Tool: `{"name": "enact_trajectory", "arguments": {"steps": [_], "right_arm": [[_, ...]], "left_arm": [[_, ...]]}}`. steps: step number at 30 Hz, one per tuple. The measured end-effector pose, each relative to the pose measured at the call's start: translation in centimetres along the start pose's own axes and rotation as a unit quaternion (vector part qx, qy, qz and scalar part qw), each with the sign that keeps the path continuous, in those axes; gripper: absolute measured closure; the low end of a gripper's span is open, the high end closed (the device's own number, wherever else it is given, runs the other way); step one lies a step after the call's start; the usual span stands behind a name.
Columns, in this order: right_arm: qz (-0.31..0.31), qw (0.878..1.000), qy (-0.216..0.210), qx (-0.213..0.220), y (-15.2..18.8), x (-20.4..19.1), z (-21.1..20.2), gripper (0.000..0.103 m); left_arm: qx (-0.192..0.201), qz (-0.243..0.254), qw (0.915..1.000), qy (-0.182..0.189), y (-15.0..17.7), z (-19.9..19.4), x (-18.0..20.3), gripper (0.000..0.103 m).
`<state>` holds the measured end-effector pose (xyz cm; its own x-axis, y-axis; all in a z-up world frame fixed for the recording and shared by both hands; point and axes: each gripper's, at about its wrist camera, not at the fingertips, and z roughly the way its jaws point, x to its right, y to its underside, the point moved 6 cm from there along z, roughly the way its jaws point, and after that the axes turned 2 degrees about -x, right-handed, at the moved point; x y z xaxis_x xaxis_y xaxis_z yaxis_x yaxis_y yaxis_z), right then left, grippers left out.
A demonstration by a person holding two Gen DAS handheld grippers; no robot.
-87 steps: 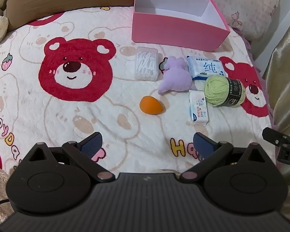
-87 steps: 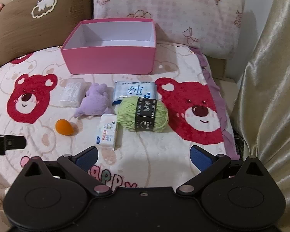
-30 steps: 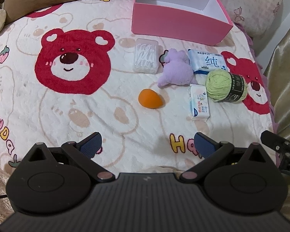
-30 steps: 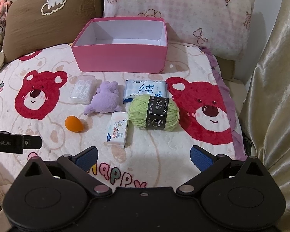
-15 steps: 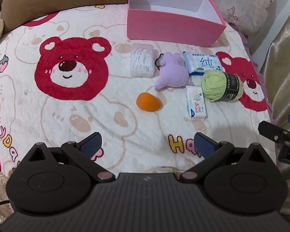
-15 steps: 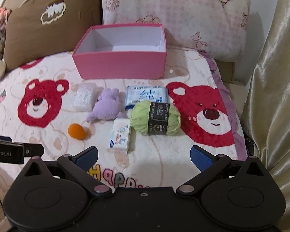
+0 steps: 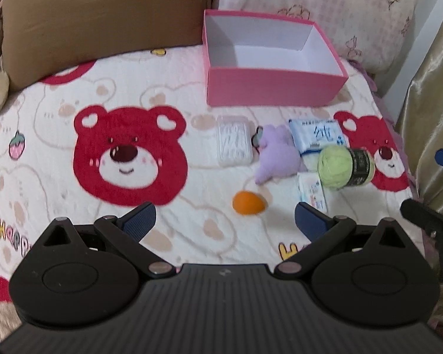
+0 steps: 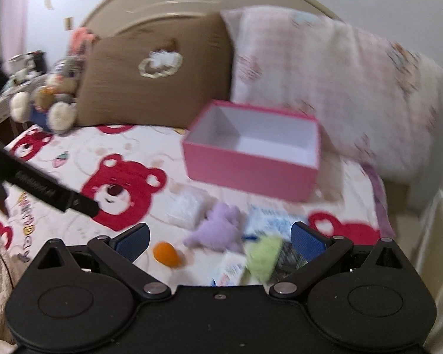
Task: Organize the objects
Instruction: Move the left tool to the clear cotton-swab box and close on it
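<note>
Pink box (image 7: 273, 90), white inside

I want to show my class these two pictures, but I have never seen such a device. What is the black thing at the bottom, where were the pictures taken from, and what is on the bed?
A person holds one set of hand-operated tongs in each hand, and a camera on each looks forward along its fingers. One picture comes from the left tongs, the other, blurred, from the right tongs. Both are open and hold nothing.

On the bear-print blanket lie an empty pink box, a clear plastic case, a purple plush toy, a blue-white packet, green yarn, a small tissue pack and an orange sponge.
</note>
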<state>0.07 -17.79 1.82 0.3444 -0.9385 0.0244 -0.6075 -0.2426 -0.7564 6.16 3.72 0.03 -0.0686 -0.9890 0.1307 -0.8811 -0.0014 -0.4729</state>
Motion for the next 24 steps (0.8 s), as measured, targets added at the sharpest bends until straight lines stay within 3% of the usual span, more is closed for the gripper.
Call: {"name": "enact_trajectory", "arguments": {"steps": [3,9,12,16,24], "right_arm": [[-0.001,1.0,-0.011,0.005,-0.7,-0.3,1.8,0.0],[-0.015,0.999,-0.029,-0.017,-1.4,-0.6,6.0,0.001],[-0.054,0.998,-0.017,-0.019,-1.9,-0.9,7.9,0.001],[-0.092,0.995,-0.023,-0.004,-1.9,-1.9,9.7,0.001],[-0.043,0.995,-0.086,-0.039,-1.4,-2.9,14.7,0.001]], "left_arm": [[0.004,0.05,0.9986,0.012,-1.1,0.3,0.5,0.002],[0.019,0.072,0.9972,0.003,-3.6,1.9,0.1,0.002],[0.012,0.059,0.9981,0.014,-4.8,3.2,-0.6,0.002],[0.033,0.034,0.9984,0.029,-6.1,4.8,-1.7,0.002],[0.028,0.028,0.9976,0.057,-6.5,9.4,-2.1,0.002]]}}
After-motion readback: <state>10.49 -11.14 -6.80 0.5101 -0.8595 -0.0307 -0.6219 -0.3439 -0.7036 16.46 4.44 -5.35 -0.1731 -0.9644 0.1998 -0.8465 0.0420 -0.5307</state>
